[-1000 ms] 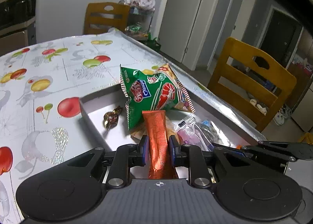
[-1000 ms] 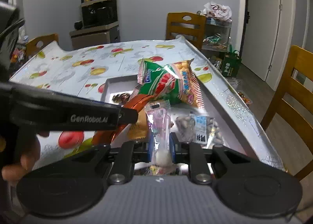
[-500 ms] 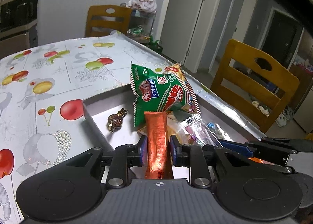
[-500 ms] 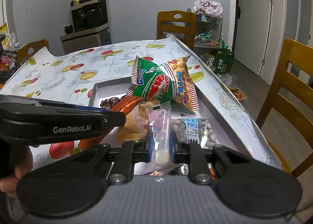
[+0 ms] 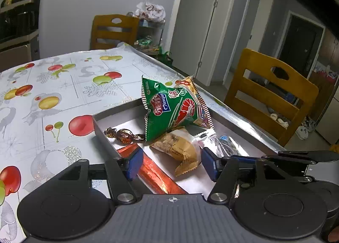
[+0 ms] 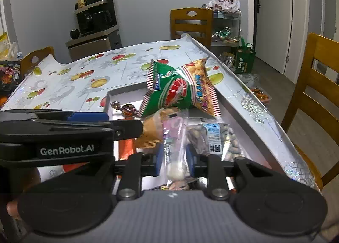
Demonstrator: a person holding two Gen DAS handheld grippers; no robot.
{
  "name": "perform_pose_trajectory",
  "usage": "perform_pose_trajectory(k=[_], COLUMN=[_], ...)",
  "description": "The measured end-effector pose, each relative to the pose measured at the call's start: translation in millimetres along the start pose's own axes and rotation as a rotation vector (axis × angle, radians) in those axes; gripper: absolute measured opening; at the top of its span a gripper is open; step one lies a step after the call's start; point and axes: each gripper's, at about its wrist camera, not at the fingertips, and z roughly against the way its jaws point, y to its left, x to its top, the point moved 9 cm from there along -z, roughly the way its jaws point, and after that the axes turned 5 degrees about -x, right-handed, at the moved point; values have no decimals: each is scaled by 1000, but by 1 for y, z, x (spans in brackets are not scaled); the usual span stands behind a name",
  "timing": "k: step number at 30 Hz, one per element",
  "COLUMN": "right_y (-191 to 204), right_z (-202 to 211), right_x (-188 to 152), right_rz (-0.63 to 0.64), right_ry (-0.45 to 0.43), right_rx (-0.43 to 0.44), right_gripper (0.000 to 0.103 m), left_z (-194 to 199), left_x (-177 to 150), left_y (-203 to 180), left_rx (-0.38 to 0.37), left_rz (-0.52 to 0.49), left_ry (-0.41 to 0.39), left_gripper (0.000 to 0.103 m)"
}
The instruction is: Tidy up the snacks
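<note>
left gripper (image 5: 170, 166): jaws wide apart and opening – the orange stick pack (image 5: 155, 174) lies loose on the tray floor beside the left blue pad, gripped by nothing
right gripper (image 6: 174, 161): jaws opening, a narrow gap; the clear pink lollipop pack (image 6: 174, 143) stands between the pads, white ball low in the gap – whether the pads press it, cannot tell
tray (image 5: 101, 129): grey, shallow, on the table, holds all the snacks
green shrimp-chip bag (image 5: 172, 108): propped up at the tray's far end, orange bag just behind it
tan wafer pack (image 5: 180, 148): in front of the green bag, between the two left pads in view
wrapped candy (image 5: 124, 133): brown foil, by the tray's left wall
nut packet (image 6: 214, 137): clear, right of the lollipop pack
table (image 5: 63, 86): fruit-print cloth
wooden chair (image 5: 271, 94): at the table's right side
</note>
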Motion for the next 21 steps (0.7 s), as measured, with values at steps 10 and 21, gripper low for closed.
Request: perform_pose_trajectory(k=[10,21], right_y=[17,24], right_z=[24,53], right_x=[8,-5], right_rz=[36,-13], right_ry=[-107,-80], right_rx=[29,-33], right_gripper=[88,93], left_z=[29,62], left_x=[9,-2], left_y=[5,10], left_rx=[16,-35], left_rz=[-7,-88], left_ry=[-79,-94], left_gripper=[97,103])
